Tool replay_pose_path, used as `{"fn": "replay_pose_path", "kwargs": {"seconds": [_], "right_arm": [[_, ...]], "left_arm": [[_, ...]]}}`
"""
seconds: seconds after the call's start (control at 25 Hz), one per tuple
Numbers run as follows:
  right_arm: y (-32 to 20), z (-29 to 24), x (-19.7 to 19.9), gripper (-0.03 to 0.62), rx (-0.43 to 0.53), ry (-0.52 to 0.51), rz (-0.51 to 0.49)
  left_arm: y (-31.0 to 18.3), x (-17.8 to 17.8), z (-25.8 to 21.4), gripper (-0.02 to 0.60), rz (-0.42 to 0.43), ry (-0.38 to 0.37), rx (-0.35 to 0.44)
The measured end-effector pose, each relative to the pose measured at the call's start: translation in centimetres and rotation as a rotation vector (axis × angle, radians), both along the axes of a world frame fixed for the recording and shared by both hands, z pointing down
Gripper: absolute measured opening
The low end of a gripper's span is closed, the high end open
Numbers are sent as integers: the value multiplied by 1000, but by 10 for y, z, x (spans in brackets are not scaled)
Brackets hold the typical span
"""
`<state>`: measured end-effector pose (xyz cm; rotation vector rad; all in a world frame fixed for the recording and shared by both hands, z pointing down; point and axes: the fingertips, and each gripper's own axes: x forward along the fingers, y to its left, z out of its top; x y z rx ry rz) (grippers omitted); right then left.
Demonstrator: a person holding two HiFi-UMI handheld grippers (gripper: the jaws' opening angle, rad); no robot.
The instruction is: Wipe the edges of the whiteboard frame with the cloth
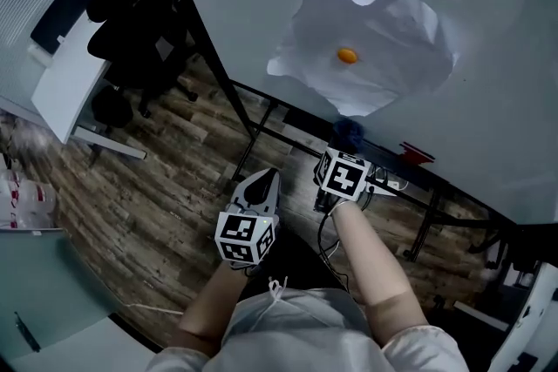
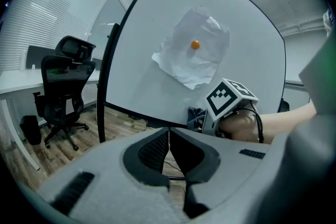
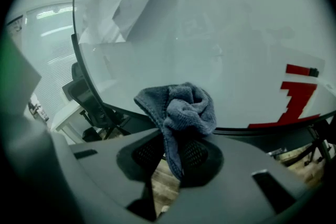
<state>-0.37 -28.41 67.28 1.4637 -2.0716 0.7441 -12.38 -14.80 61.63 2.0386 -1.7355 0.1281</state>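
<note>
The right gripper [image 3: 170, 155] is clamped on the bunched cloth [image 3: 181, 110], held close to the bottom edge of the whiteboard frame [image 3: 273, 131], which runs sideways across the jaws; the left gripper [image 2: 169, 150] (jaws together, empty) hangs farther back

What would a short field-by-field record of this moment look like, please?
left gripper: jaws together, nothing between them, held back from the board
right gripper: shut on the cloth
cloth: grey, bunched, up by the lower whiteboard frame; contact cannot be told
whiteboard: crumpled paper pinned by an orange magnet
surroundings: black office chair on the wood floor, left of the board
</note>
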Motion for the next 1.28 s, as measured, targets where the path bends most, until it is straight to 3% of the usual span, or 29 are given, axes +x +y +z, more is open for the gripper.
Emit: {"fn": "replay_pose_path", "kwargs": {"seconds": [0.76,1.08,1.28], "right_arm": [[-10,4,-140,67,6,-8,-34],[-16,2,-178,67,-1,28,32],[-13,3,-237,66,-3,7,-25]], "left_arm": [[-47,-136,-1,20,13,1,27],[-67,-191,-4,20,75,16,25],[-74,-222,-5,20,147,24,6]]}}
